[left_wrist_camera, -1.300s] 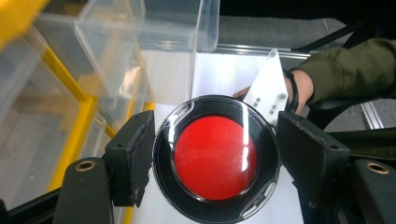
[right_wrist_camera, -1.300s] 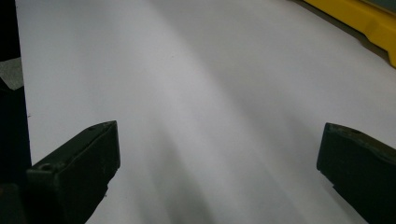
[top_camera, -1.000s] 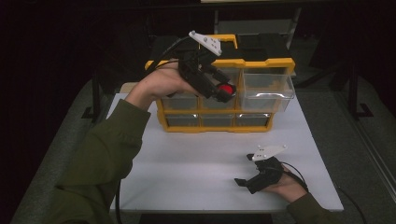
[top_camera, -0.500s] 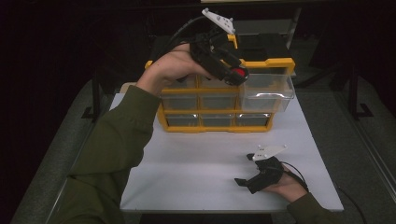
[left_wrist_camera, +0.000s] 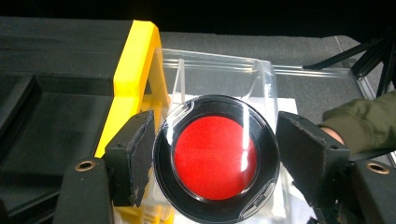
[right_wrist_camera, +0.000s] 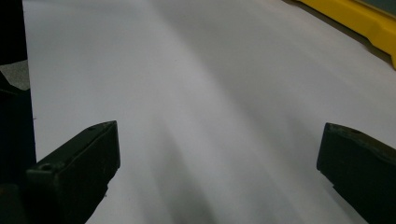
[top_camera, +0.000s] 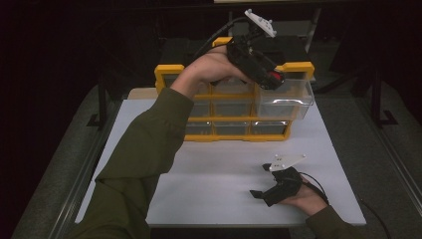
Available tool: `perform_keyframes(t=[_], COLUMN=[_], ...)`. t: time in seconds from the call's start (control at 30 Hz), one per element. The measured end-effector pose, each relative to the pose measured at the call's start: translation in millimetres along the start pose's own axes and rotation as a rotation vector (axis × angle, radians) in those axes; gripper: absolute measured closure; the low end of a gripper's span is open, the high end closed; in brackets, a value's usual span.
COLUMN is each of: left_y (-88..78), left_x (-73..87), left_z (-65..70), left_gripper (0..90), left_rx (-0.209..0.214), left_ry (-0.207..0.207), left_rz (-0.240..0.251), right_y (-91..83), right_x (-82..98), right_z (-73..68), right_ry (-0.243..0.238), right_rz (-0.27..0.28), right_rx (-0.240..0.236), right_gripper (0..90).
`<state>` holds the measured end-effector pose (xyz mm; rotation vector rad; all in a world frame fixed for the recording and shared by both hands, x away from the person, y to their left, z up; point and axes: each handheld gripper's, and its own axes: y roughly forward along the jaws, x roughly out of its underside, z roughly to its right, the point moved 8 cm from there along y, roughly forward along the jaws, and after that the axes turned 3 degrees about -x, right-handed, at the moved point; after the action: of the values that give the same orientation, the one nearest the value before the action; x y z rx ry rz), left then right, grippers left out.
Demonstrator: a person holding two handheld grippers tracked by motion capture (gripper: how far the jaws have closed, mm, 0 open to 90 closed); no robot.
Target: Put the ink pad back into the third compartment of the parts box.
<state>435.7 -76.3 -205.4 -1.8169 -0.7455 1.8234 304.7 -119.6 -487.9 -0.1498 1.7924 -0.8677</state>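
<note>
In the high view, the left claw (top_camera: 271, 77) is raised in the upper middle of the frame, above the pulled-out clear drawer (top_camera: 286, 99) at the top right corner of the yellow drawer cabinet (top_camera: 166, 74). The cabinet stands at the far side of the white counter (top_camera: 219, 169), its other clear drawers pushed in. The person's left hand (top_camera: 214, 69) grips the claw's body, and an olive sleeve (top_camera: 144, 144) runs down toward the lower left of the frame.

In the left gripper view, the left claw (left_wrist_camera: 212, 154) pinches a round black case with a red disc under a clear lid (left_wrist_camera: 215, 157); both padded jaws press on its sides. The case fills the centre of that frame, hanging over the open clear drawer (left_wrist_camera: 219, 74), with the cabinet's yellow frame (left_wrist_camera: 133, 70) at upper left.

At the lower right of the high view, the right claw (top_camera: 268, 186) rests on the counter, held by the right hand (top_camera: 303, 199), well apart from the cabinet. In the right gripper view its jaws stand spread wide over bare white counter (right_wrist_camera: 201, 93), with nothing between them.
</note>
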Motion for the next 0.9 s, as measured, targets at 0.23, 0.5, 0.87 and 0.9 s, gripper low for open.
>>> perform_keyframes(t=[0.23, 0.5, 0.87, 0.9], left_y=[13.5, 6.3, -21.2, -23.8], left_x=[2.1, 0.1, 21.8, 24.1], left_z=[-2.7, -0.3, 3.2, 3.5], left_gripper=[29.3, 25.0, 21.9, 21.7], left_rx=[0.011, -0.007, -0.041, -0.042], left_ry=[-0.005, 0.002, -0.016, -0.019], left_rz=[-0.012, 0.018, 0.022, 0.027], right_y=[-0.4, -0.8, -0.5, -0.6], right_x=[-0.6, -0.7, 0.0, 0.0], right_z=[-1.4, -1.2, -0.6, -0.6], right_ry=[0.002, 0.0, -0.001, 0.001], right_rz=[0.004, 0.005, 0.002, 0.003], right_rx=[-0.005, -0.004, 0.0, 0.0], right_gripper=[0.0, 0.0, 0.0, 0.0])
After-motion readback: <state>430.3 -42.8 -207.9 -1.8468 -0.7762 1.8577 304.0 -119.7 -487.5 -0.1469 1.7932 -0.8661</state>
